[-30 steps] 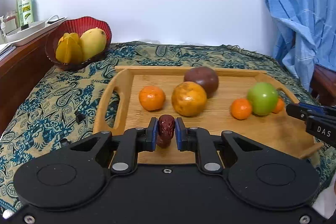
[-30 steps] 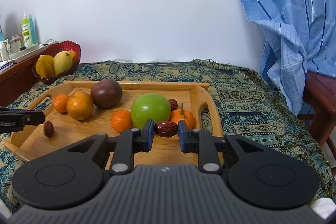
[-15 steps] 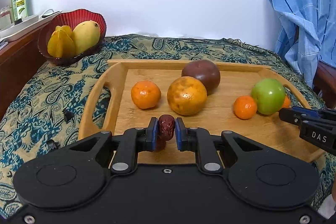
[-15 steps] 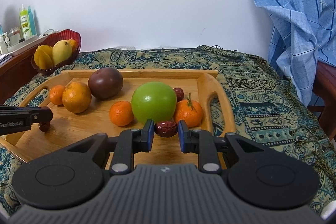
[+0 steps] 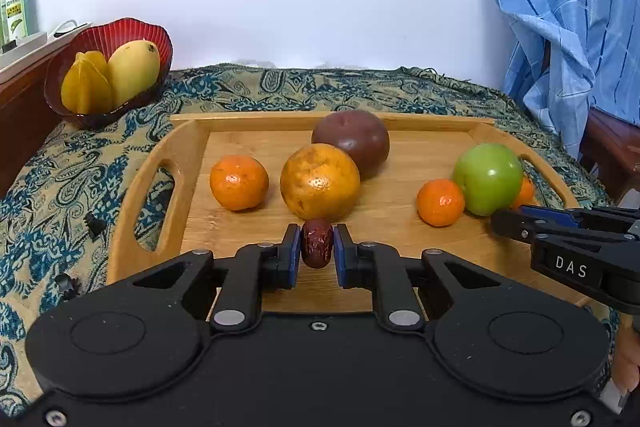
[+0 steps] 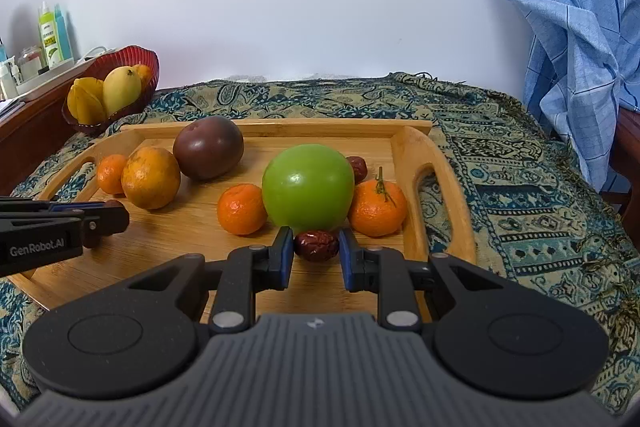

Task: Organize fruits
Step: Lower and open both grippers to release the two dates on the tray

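Note:
My left gripper [image 5: 316, 245] is shut on a dark red date [image 5: 317, 242], held just in front of a large orange [image 5: 319, 181] on the wooden tray [image 5: 404, 239]. My right gripper [image 6: 316, 247] is shut on a second red date [image 6: 317, 245], close before the green apple [image 6: 308, 189]. On the tray also lie a purple-brown round fruit [image 6: 208, 147], three small tangerines [image 6: 241, 209] [image 6: 378, 207] [image 6: 112, 173], and another date [image 6: 357, 167] behind the apple. The left gripper [image 6: 108, 218] shows at the left edge of the right wrist view.
A red bowl [image 5: 158, 37] with a mango [image 5: 133, 71] and starfruit [image 5: 85, 89] stands at the back left on the paisley cloth [image 6: 500, 163]. Bottles [image 6: 50, 35] sit on a wooden shelf far left. A blue checked cloth [image 6: 568, 7] hangs over a chair at right.
Both grippers have come slightly closer to the tray's fruit and lower, each still holding its date. The fruit on the tray has not moved.

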`<state>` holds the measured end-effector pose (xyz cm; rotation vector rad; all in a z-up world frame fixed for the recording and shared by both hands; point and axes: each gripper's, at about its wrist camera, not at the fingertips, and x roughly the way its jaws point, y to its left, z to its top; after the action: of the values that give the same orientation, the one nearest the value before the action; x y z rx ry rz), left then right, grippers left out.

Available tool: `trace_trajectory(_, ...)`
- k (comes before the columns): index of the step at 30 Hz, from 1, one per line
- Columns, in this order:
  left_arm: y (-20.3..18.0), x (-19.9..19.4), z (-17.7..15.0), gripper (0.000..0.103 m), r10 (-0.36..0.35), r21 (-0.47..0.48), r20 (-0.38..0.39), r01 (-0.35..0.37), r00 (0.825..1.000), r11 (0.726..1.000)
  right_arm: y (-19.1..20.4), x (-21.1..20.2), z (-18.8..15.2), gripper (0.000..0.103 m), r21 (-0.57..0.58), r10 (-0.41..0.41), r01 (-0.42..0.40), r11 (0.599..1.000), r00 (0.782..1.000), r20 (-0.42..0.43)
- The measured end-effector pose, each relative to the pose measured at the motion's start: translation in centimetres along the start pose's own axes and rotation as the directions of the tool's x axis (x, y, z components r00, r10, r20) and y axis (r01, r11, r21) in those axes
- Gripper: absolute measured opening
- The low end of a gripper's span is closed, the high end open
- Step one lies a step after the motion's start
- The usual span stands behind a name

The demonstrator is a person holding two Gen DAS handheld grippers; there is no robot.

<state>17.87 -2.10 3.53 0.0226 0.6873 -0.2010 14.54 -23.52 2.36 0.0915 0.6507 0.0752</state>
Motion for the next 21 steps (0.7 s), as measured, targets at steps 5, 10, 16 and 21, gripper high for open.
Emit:
trace_trajectory(5,0.0,0.5,0.1,0.017,0.000,0.000,-0.006,0.000,1.000,1.000,0.0,0.6,0.0,0.029,0.009,0.001,-0.001,1.000,1.000,-0.013)
trace_trajectory(10,0.0,0.9,0.2,0.017,0.006,-0.001,-0.011,-0.006,1.000,1.000,0.1,0.8,-0.1,0.029,0.013,0.007,-0.007,1.000,1.000,-0.020)
trace_trajectory(16,-0.2,1.5,0.2,0.017,0.008,0.001,-0.021,-0.008,1.000,1.000,0.4,1.0,0.0,0.029,0.018,0.013,-0.012,1.000,1.000,-0.023)
trace_trajectory(21,-0.4,1.9,0.2,0.017,0.010,0.001,-0.023,-0.010,1.000,1.000,0.5,1.2,0.1,0.030,0.020,0.015,-0.014,1.000,1.000,-0.024)
